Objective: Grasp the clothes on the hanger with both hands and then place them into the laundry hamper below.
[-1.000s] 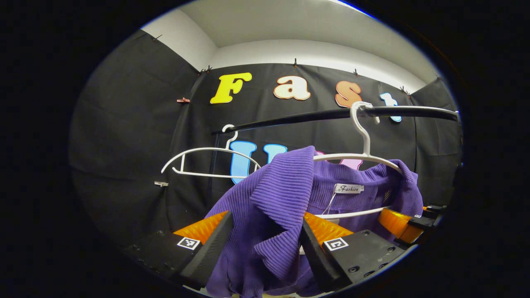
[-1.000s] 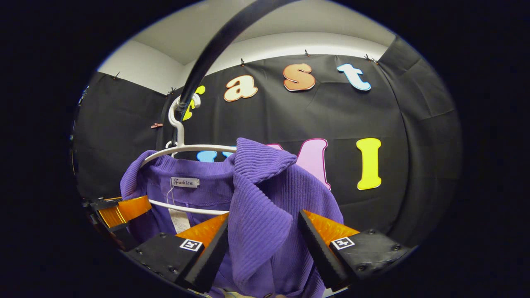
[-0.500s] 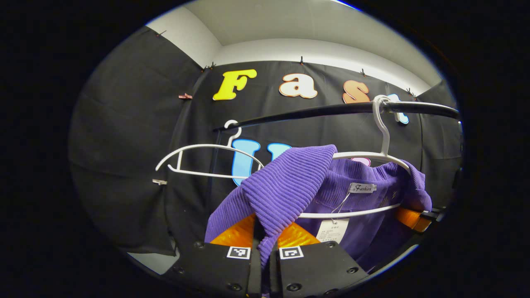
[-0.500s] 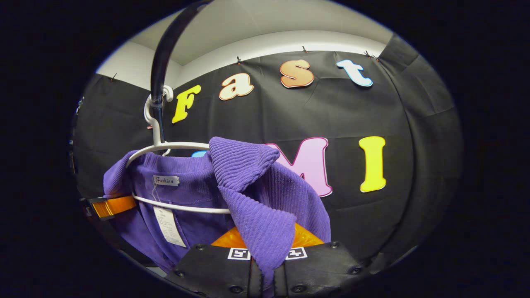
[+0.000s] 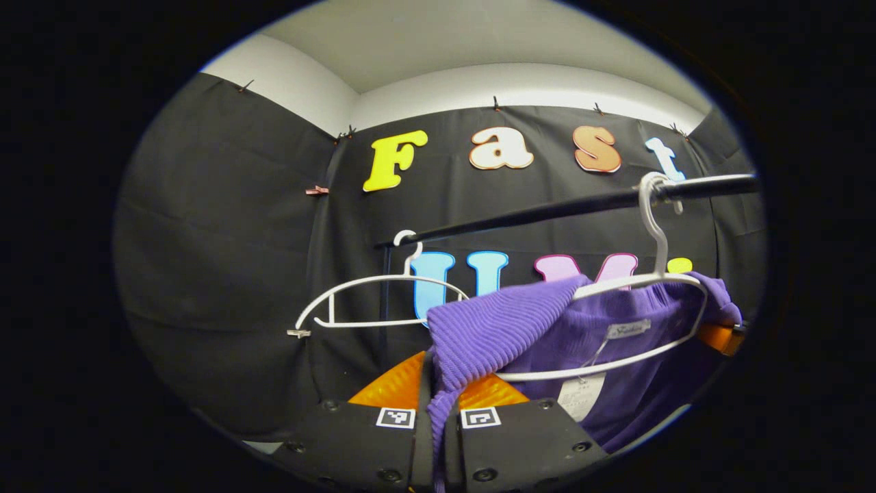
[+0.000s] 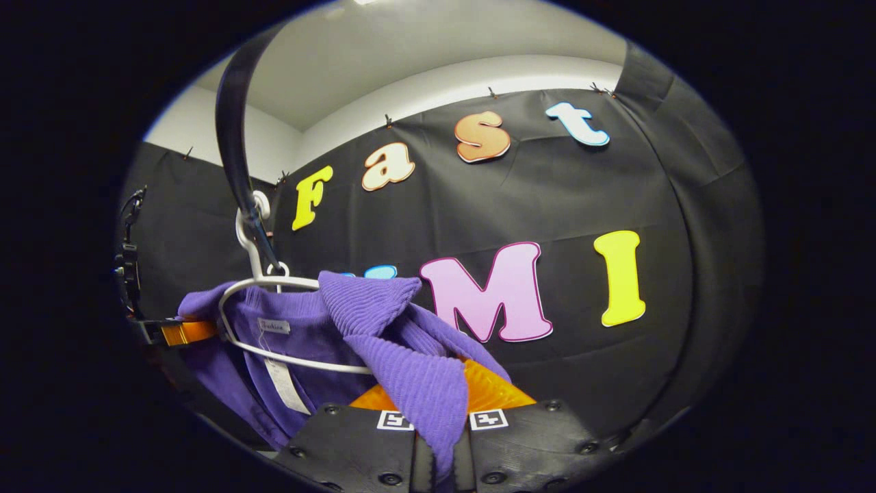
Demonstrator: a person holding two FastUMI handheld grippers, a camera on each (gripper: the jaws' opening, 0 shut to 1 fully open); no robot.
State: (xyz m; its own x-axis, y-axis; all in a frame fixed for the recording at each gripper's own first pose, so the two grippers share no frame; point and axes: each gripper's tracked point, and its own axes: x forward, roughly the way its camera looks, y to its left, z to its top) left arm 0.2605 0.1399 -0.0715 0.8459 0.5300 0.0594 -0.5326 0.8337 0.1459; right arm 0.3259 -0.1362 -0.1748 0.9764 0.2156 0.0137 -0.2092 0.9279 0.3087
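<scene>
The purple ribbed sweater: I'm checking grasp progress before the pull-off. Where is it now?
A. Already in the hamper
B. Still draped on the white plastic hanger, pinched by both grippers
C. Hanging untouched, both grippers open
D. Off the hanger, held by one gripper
B: the purple ribbed sweater drapes over the white plastic hanger, with the left gripper and the right gripper each shut on a fold.

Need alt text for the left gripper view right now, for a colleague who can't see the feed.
The left gripper is clamped on a fold of the purple sweater, which hangs on a white hanger hooked over a black rail. An empty white hanger hangs further left on the rail.
</scene>
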